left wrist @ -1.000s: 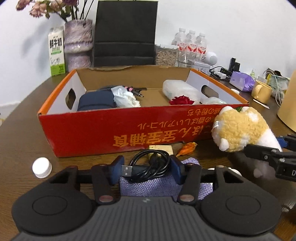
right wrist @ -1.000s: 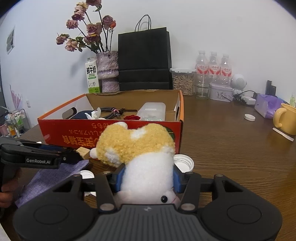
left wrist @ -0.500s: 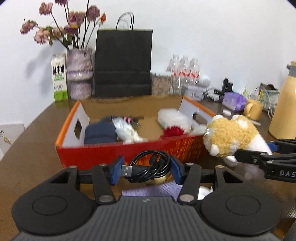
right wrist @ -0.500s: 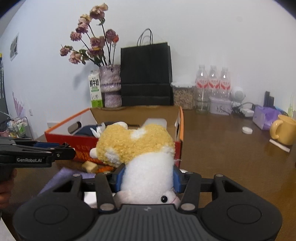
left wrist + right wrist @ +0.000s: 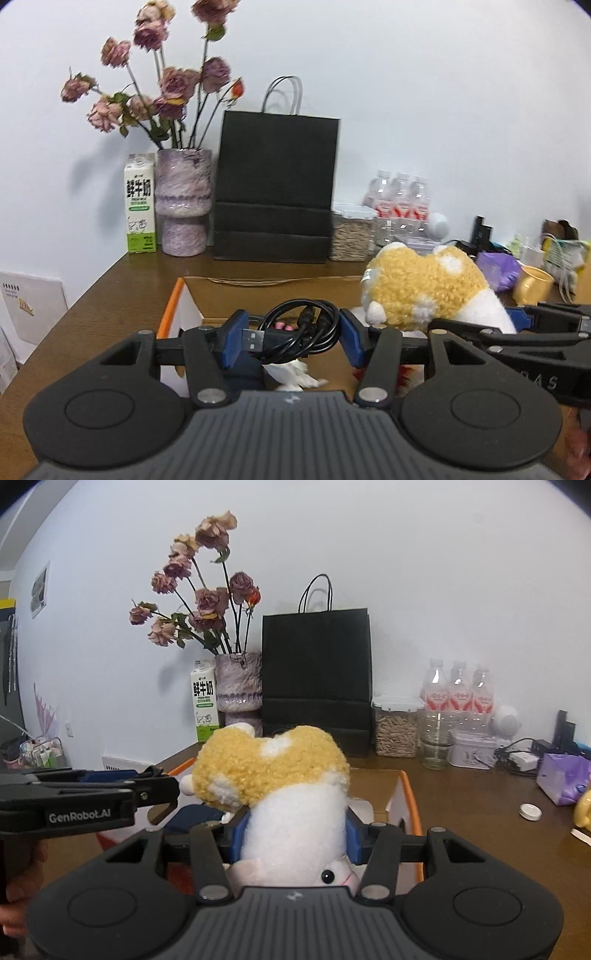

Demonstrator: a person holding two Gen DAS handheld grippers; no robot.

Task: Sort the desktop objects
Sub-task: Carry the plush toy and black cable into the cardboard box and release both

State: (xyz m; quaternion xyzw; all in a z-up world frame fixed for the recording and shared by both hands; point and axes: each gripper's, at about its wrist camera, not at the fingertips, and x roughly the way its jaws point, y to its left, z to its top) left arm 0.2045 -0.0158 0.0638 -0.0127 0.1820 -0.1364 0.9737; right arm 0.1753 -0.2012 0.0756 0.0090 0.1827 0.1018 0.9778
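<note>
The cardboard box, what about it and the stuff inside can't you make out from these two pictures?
- Left wrist view: the left hand-held gripper and its coiled black cable cover most of the cardboard box; its contents are mostly hidden.
- Right wrist view: the plush toy in the right hand-held gripper blocks the box middle.
- The box's near wall is hidden behind the gripper bodies in both views.

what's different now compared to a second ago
Both grippers rose from table level to above the box. The left gripper carried the cable up off the purple cloth; the right gripper carried the plush toy up and over the box. Both grips stayed shut; nothing was let go.
</note>
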